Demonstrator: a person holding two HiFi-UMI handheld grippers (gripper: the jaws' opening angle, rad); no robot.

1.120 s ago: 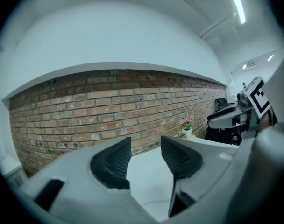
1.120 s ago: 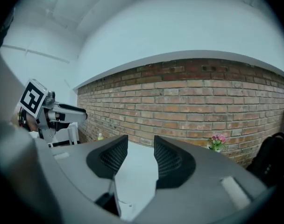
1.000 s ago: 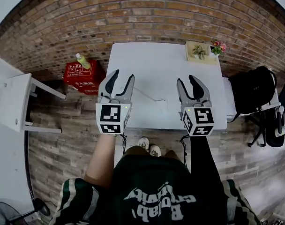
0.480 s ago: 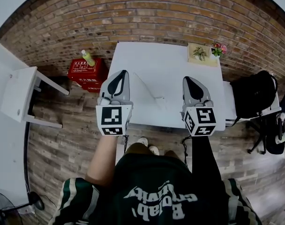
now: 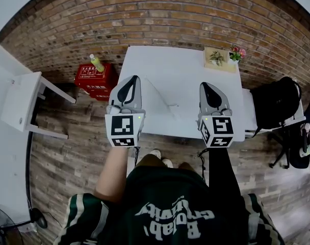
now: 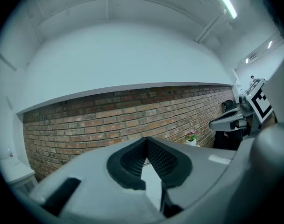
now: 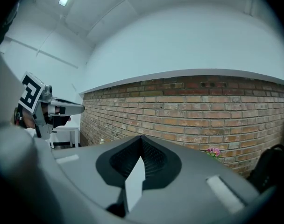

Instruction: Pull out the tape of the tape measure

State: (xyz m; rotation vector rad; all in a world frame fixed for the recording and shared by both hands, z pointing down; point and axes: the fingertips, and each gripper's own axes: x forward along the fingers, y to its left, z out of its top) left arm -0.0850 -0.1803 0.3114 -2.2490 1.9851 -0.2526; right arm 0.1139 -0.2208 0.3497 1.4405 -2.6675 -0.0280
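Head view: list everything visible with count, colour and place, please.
table: one, white, centre, against the wall
wall: one, red-brown brick, behind the table
box: one, tan, with a green plant, table's far right corner
flowers: one bunch, pink, beside the box
crate: one, red, floor left of the table
bottle: one, yellow-green, on the crate
side table: one, white, far left
bag: one, black, right of the table
tape measure: none made out
left gripper: one, grey, fingers shut, empty, above table's near left edge
right gripper: one, grey, fingers shut, empty, above table's near right edge
person's shirt: one, dark green, bottom centre
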